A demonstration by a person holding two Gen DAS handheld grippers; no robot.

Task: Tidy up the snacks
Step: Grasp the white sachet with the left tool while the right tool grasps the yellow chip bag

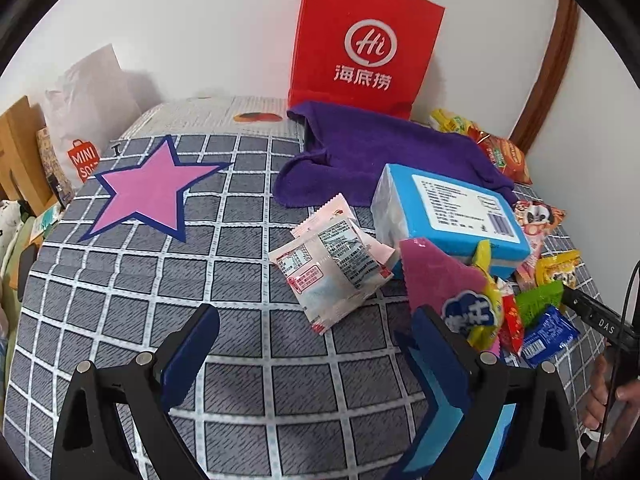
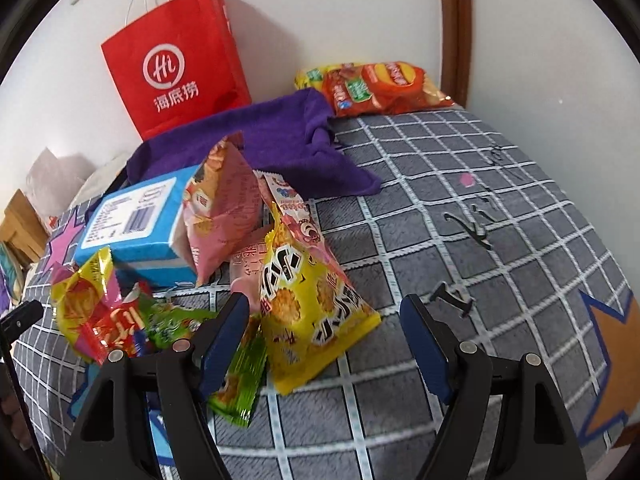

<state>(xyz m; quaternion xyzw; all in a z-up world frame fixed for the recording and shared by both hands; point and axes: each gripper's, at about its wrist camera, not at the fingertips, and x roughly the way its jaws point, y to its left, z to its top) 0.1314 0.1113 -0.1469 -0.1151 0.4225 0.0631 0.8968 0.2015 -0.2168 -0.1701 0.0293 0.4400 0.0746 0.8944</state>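
Left wrist view: left gripper jaws apart, nothing between them, hovering over the grey checked bedsheet. Pink star patch at 10 o'clock. White-pink sachets lie just ahead of the jaws, 12 to 1 o'clock. Blue tissue pack at 1 o'clock, label up, resting on other packets. Magenta packet leans against the right finger, with a heap of small snacks at 3 o'clock: yellow, red, green and blue wrappers. Purple towel behind the pack, red paper bag upright against the wall at 12 o'clock. Chip bags at 2 o'clock by the wall. A hand on the other tool shows at the right edge.

Right wrist view: right gripper jaws apart, pads touching nothing I can confirm; the corner of the yellow snack bag sits between them, nearer the left finger. Green packet lies under that finger. Pink snack bag stands at 11 o'clock, leaning on the blue tissue pack. Small snack heap at 9 o'clock. Purple towel and red paper bag at 11 to 12 o'clock, chip bags at 1 o'clock against the wall. Orange star patch at 3 o'clock.
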